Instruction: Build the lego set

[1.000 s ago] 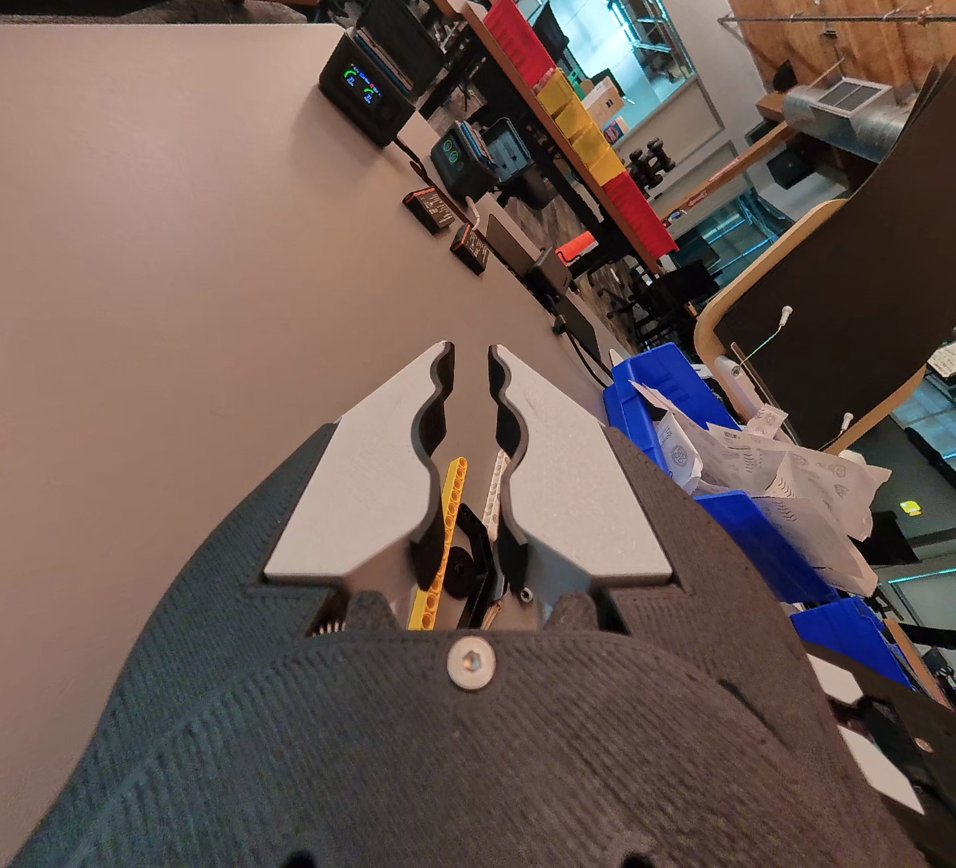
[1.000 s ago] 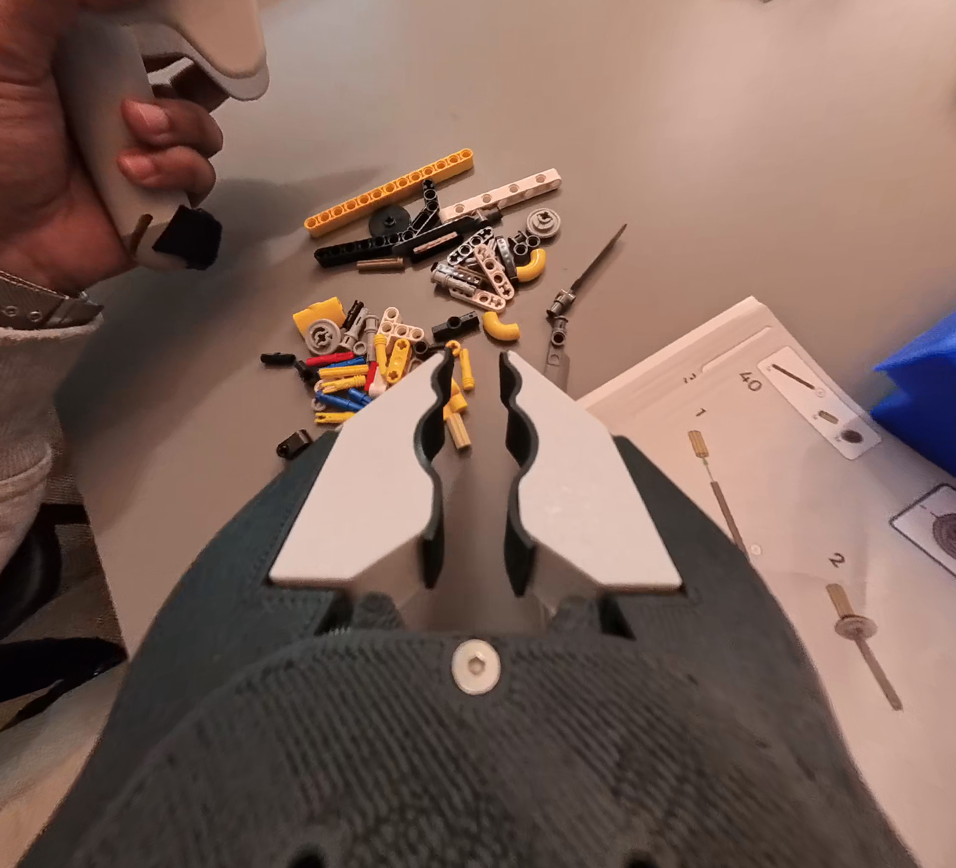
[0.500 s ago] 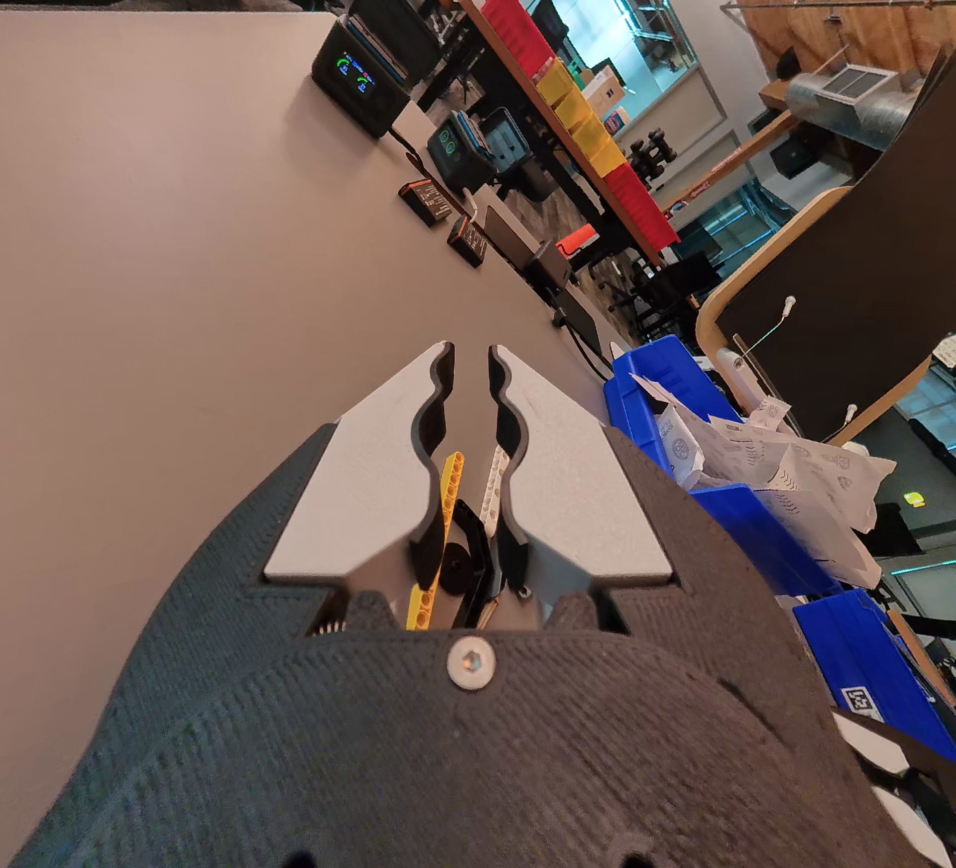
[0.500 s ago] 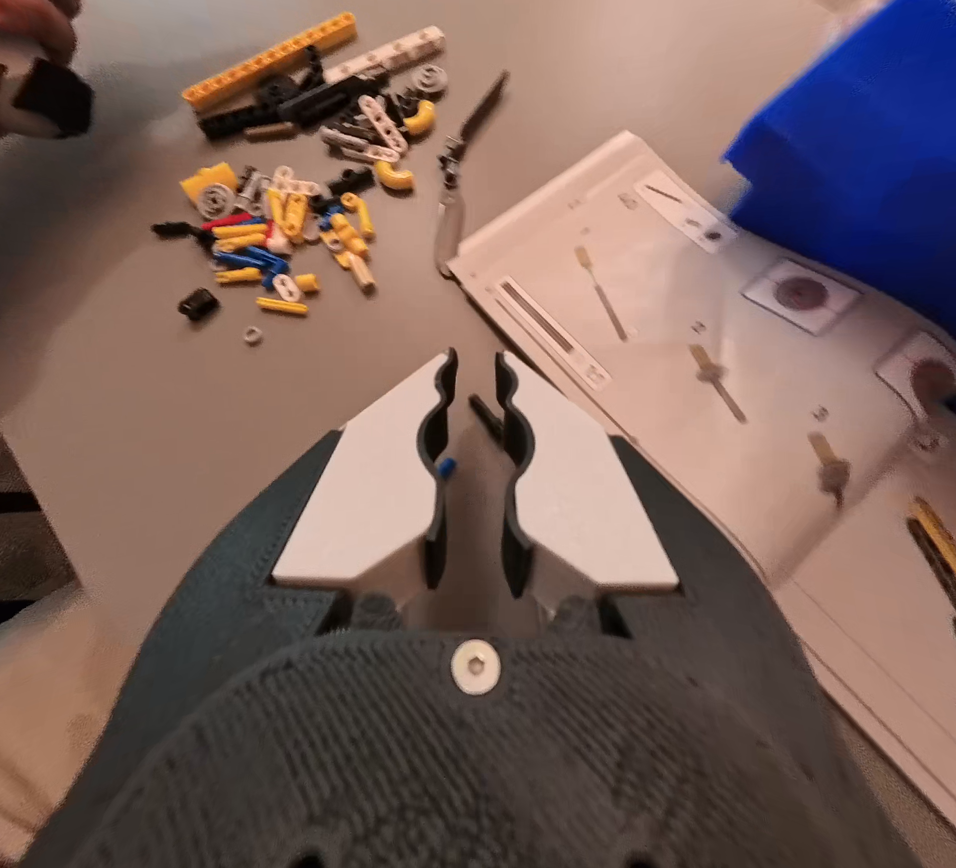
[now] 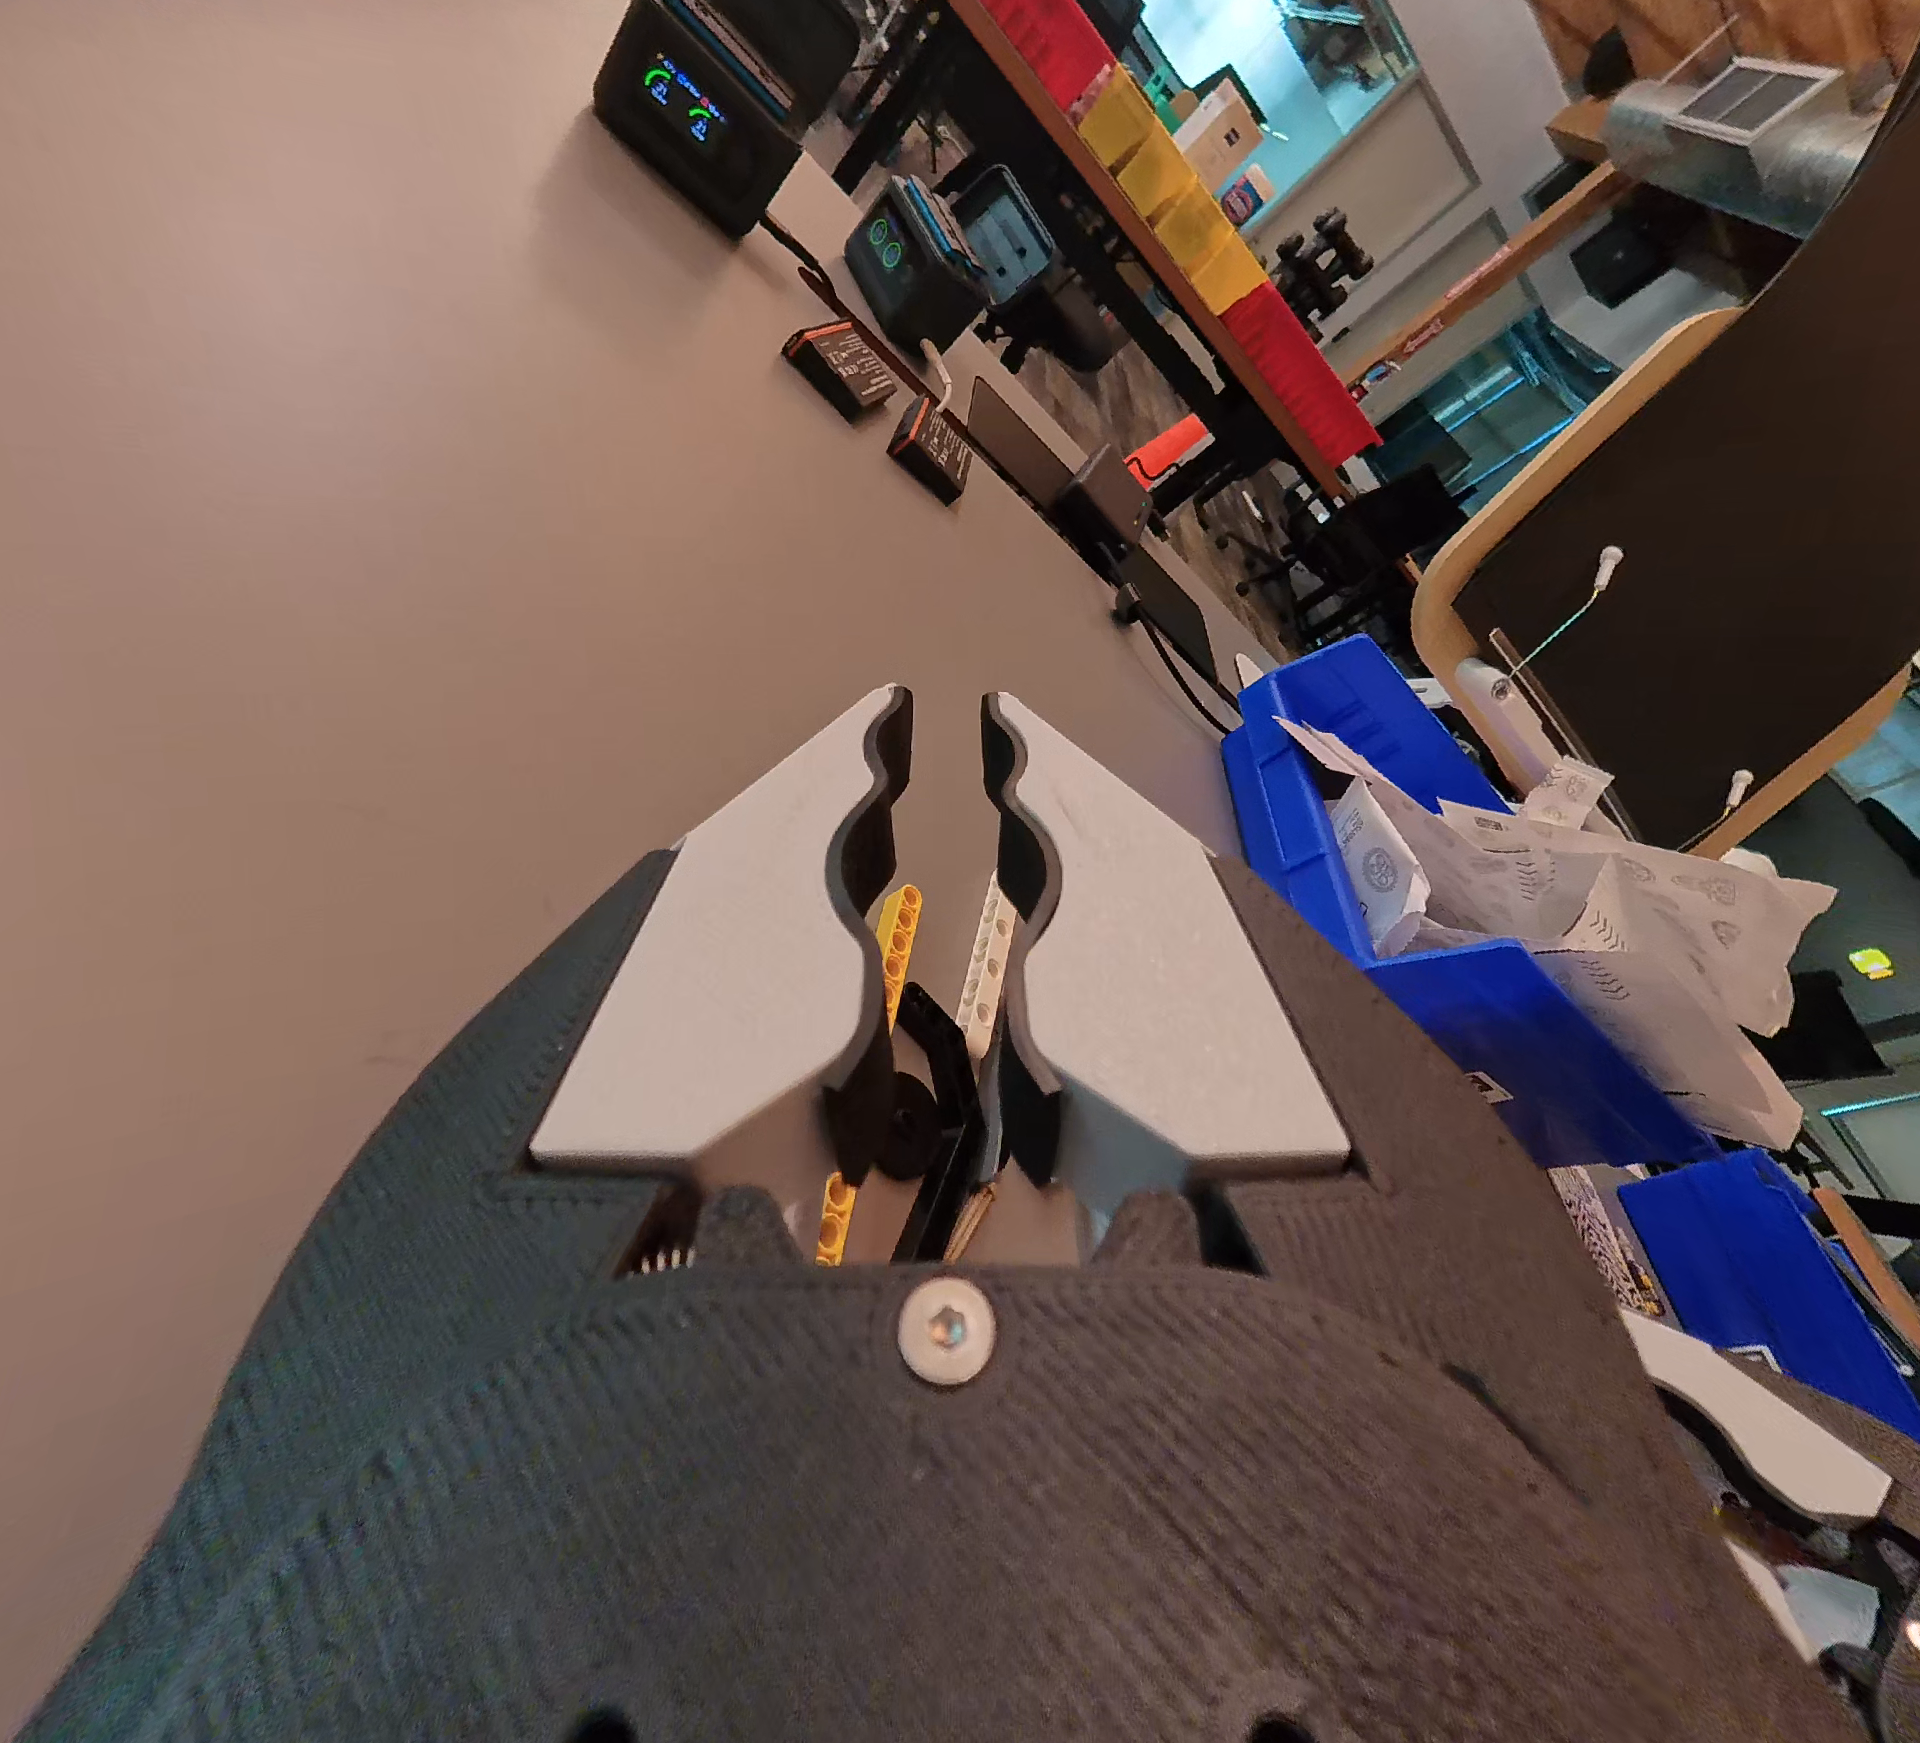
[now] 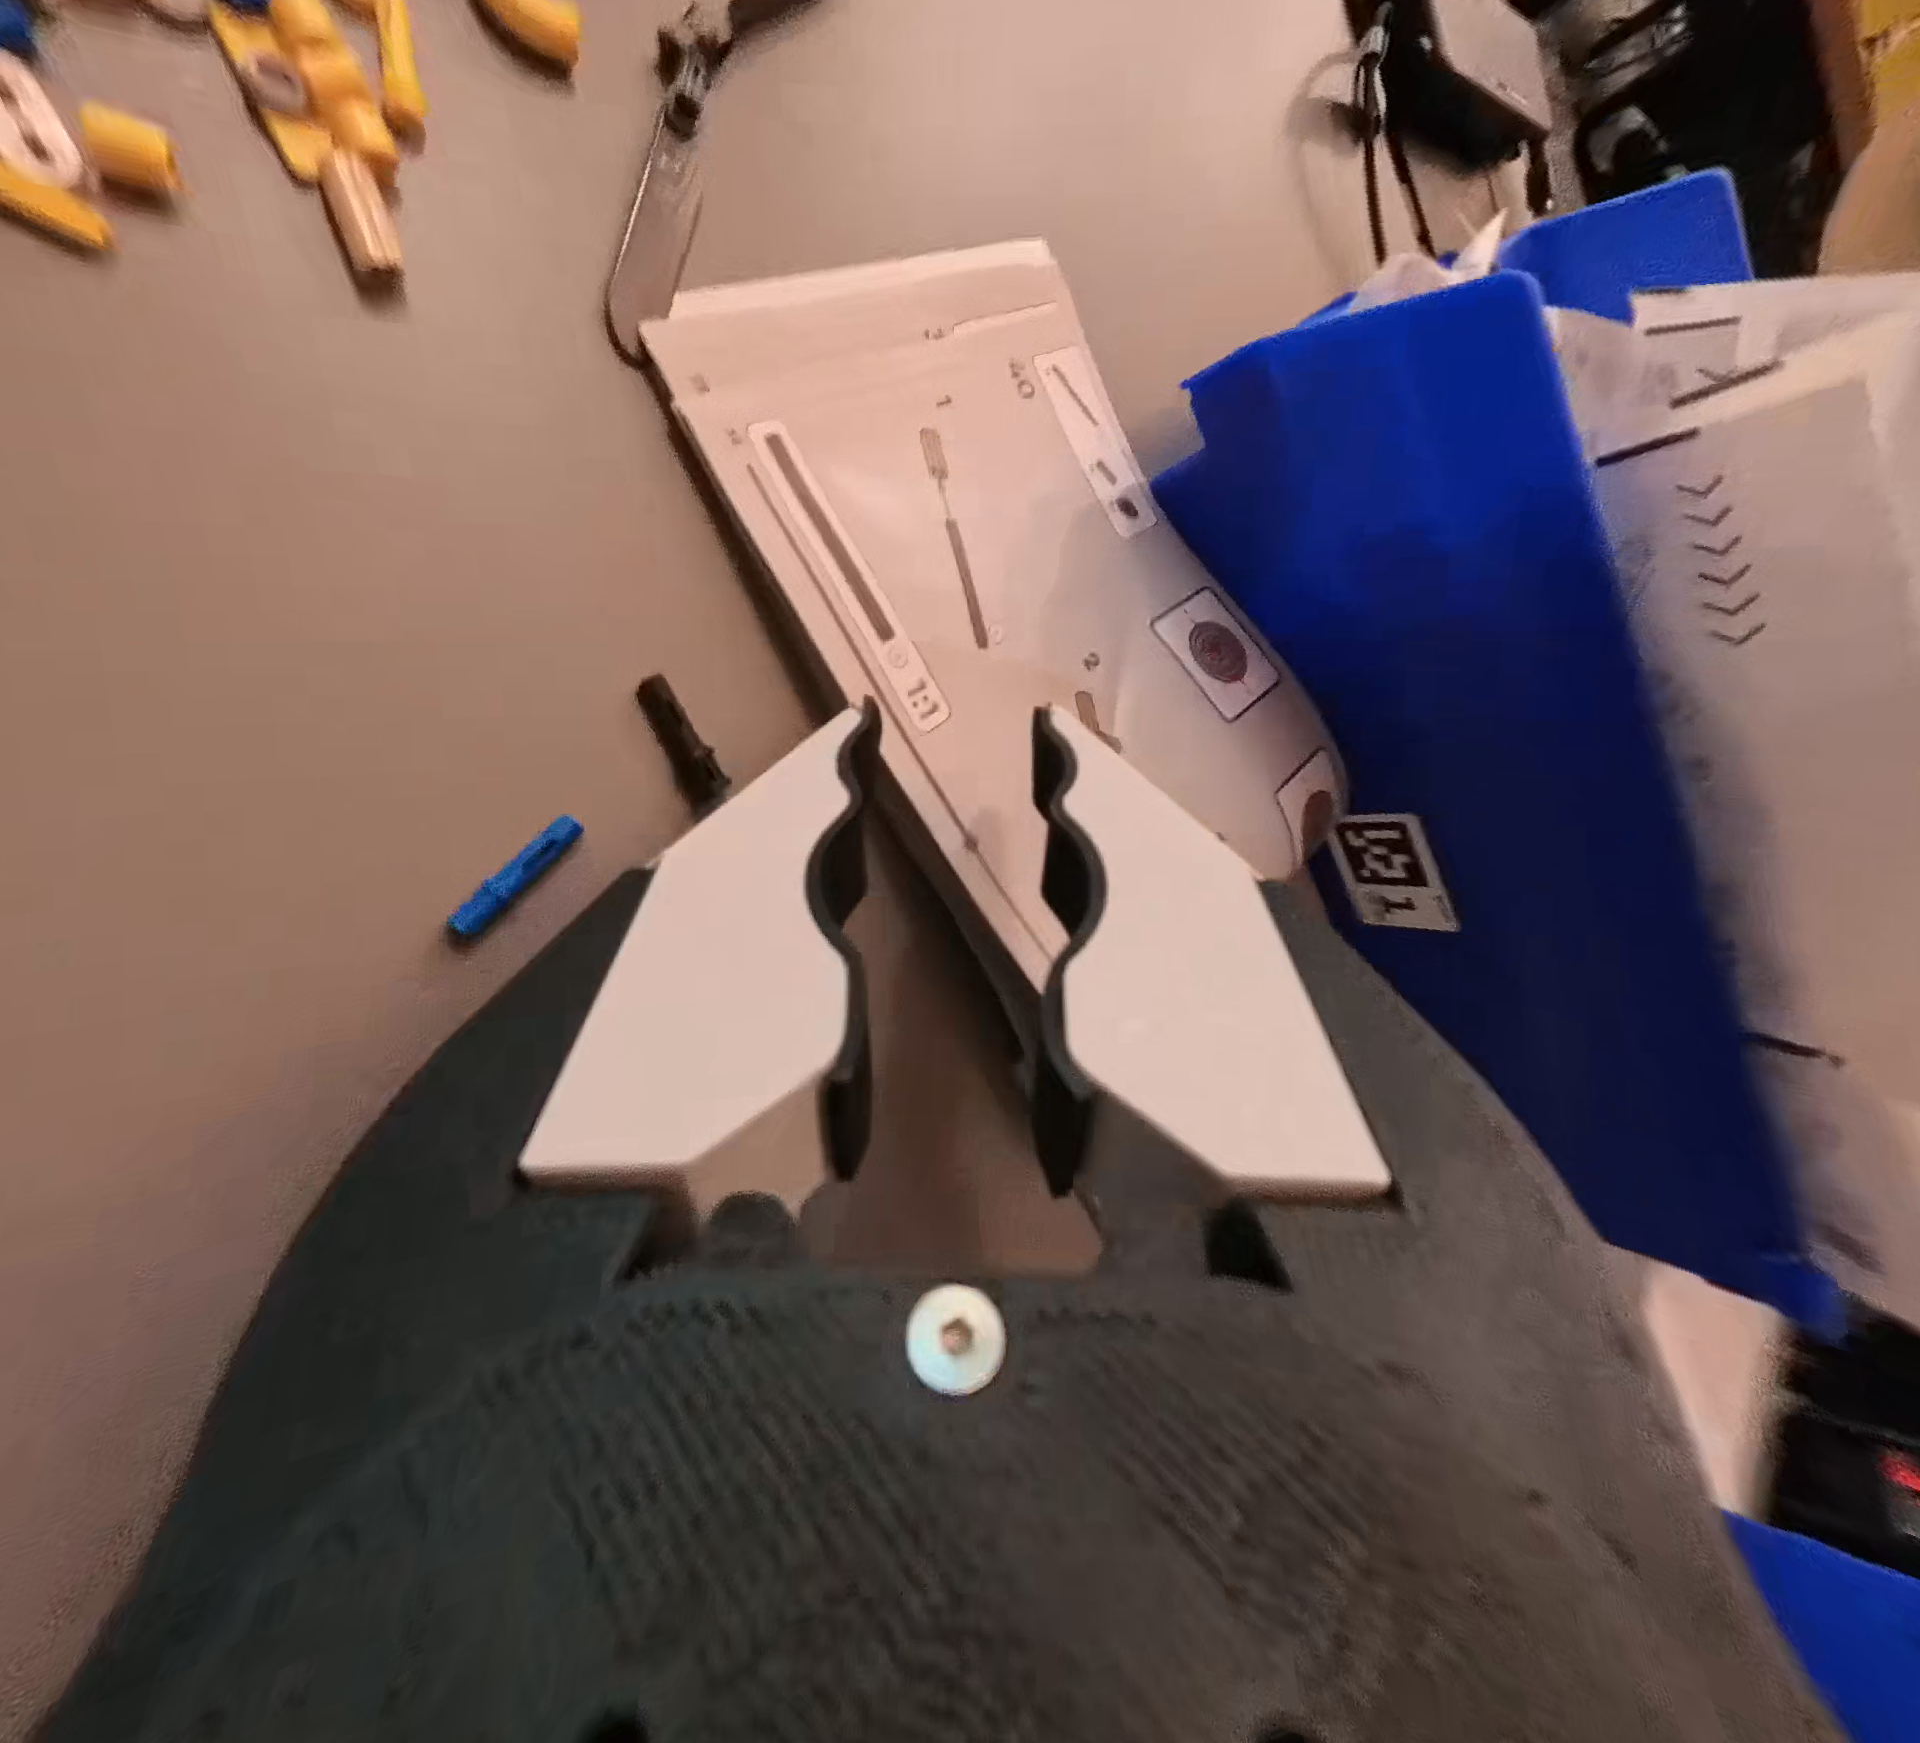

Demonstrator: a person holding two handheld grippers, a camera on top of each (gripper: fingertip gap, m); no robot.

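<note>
just left of the instruction booklet (image 6: 914, 488), the black pin (image 6: 681, 737) and blue pin (image 6: 514, 874) lie beside your right gripper (image 6: 951, 727), jaws apart, empty.

Left gripper (image 5: 947, 706): fingers parted by a narrow gap, tips clear, nothing clamped between them. Right gripper (image 6: 951, 722): fingers spread wider, gap empty; view blurred. Both point forward and down.

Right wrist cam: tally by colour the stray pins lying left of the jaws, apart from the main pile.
black pin: 1
blue pin: 1
total: 2
</note>
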